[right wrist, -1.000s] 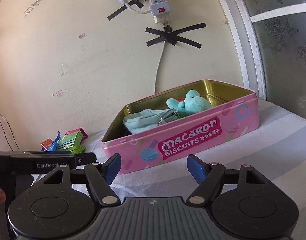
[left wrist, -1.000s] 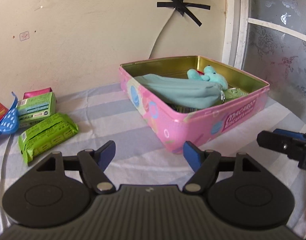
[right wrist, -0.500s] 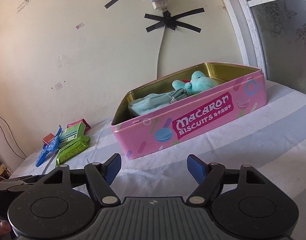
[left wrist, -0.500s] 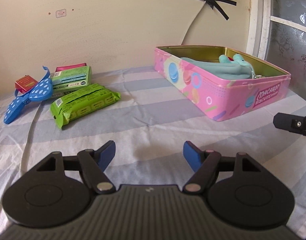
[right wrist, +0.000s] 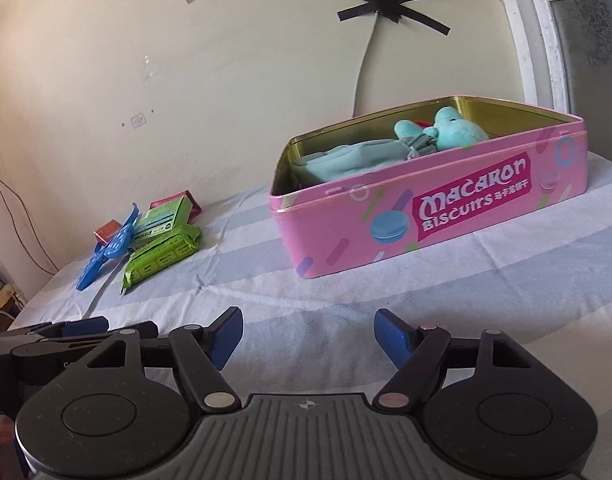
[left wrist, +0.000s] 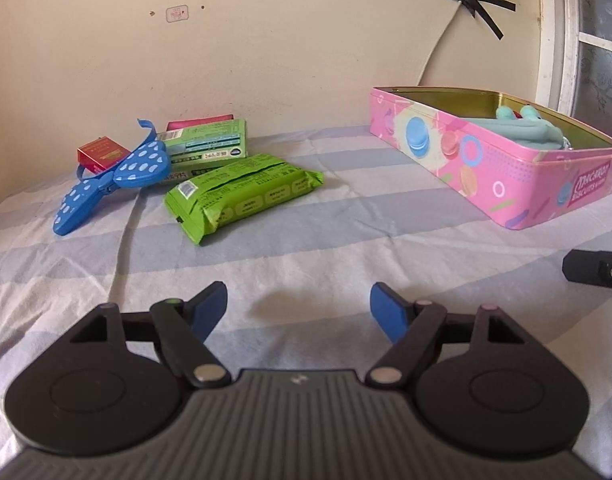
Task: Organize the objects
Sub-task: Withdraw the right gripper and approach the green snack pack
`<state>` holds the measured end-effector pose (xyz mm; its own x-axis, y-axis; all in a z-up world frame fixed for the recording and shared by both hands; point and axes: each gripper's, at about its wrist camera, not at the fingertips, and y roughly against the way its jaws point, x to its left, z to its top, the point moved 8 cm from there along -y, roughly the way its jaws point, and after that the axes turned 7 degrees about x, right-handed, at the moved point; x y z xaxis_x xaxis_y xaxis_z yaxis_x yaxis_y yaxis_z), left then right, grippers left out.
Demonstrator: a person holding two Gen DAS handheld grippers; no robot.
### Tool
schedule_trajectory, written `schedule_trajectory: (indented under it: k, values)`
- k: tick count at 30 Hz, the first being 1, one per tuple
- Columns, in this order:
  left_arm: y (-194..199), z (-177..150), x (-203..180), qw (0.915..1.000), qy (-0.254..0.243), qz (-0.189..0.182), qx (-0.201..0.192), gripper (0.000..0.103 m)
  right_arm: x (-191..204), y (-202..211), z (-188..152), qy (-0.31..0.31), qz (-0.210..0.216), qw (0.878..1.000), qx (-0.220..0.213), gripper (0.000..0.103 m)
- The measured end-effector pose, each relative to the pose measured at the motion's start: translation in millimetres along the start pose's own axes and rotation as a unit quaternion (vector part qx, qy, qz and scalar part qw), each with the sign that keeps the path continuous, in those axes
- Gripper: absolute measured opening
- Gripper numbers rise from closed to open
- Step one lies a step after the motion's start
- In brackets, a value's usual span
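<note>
Left gripper (left wrist: 298, 307) angled down over striped sheet (left wrist: 346, 240), jaws apart, just widened, nothing between. Right gripper (right wrist: 308, 334) same tilt, jaws apart, empty. Green packet (left wrist: 241, 196) at 11 o'clock from left gripper; pink tin (right wrist: 434, 204) at 1 o'clock from right.

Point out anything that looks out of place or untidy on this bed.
A small heap lies loose by the wall, apart from the pink tin: a green snack pack, a green box lying across a pink box, a small red box and a blue spotted clip leaning over them. Nothing looks spilled or damaged.
</note>
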<state>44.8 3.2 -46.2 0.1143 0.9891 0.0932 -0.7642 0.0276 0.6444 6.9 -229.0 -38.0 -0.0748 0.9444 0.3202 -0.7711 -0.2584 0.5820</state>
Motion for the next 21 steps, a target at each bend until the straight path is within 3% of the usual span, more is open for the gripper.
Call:
schedule_trajectory:
  k: [4, 10, 14, 18, 21]
  values:
    - [-1, 1, 22, 0.9999, 0.009, 0.010, -0.001, 0.080, 20, -13, -4, 0.022, 0.008, 1.000, 0.017, 0.061]
    - [-5, 7, 62, 0.9983, 0.004, 0.057, -0.008, 0.080, 66, -38, -4, 0.071, 0.038, 0.996, 0.043, 0.058]
    - [-8, 9, 97, 0.9965, 0.061, 0.058, -0.007, 0.080, 95, -57, -1, 0.109, 0.052, 0.991, 0.056, 0.058]
    - [-12, 6, 121, 0.9882, 0.152, 0.018, 0.003, 0.080, 115, -83, 10, 0.122, 0.081, 0.986, 0.074, 0.052]
    - [-9, 5, 126, 0.9842, 0.176, 0.014, -0.007, 0.080, 122, -106, 23, 0.136, 0.084, 0.984, 0.073, 0.046]
